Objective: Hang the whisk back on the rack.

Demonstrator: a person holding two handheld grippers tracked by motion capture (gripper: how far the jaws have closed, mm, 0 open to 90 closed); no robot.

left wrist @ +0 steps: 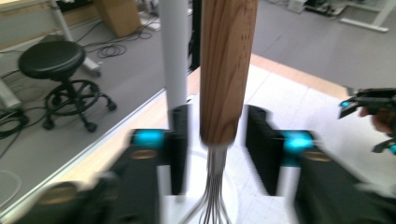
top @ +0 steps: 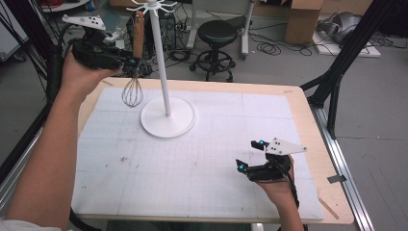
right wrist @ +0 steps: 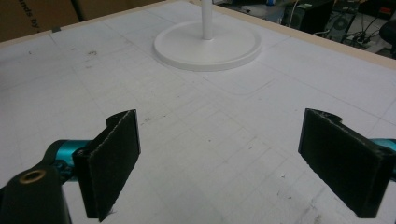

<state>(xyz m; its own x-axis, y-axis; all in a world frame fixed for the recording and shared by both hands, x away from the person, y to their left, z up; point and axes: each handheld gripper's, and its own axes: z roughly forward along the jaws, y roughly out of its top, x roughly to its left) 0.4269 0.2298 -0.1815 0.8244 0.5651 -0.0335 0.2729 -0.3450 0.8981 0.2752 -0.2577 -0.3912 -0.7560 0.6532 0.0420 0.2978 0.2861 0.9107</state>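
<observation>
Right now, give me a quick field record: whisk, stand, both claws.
whisk: hangs upright from the top of the stand, wooden handle up, wire loops down, clear of the mat
stand: white pole on a round base, on the white mat
left claw: raised at the handle's lower end, pads on either side with gaps, not pressing
right claw: low over the mat, jaws wide, nothing between

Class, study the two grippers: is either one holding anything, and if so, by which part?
Nothing is gripped. The left gripper has its jaws open around the whisk at the bottom of its wooden handle, with gaps on both sides. The right gripper is open over bare table.
</observation>
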